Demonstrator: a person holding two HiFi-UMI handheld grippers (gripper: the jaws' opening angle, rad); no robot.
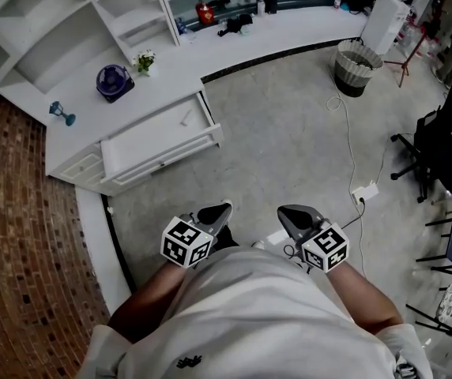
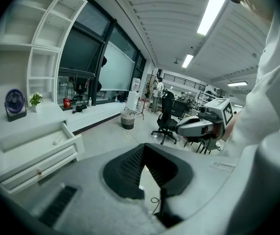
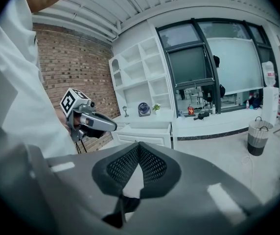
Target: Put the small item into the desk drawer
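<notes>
The drawer is pulled open, and a small white thing lies inside it, near the back. I think this is the item, so the putting-in looks done. Both grippers are well apart from the drawer, close to the person's tummy. The left gripper is closed tight with nothing in it. The right gripper is closed too, and it is empty. If the drawer is to be closed next, walk closer first, because it looks too far to reach from here. Then push the front slowly, in the middle, so it slides straight and the small white thing does not roll about.

The grey floor is the biggest thing. A brick wall is on the left. The white worktop runs under tall white shelves. A black chair stands at the right. A round bin sits on the floor near the worktop. On the worktop are a purple fan, a little plant and a tiny blue thing.
</notes>
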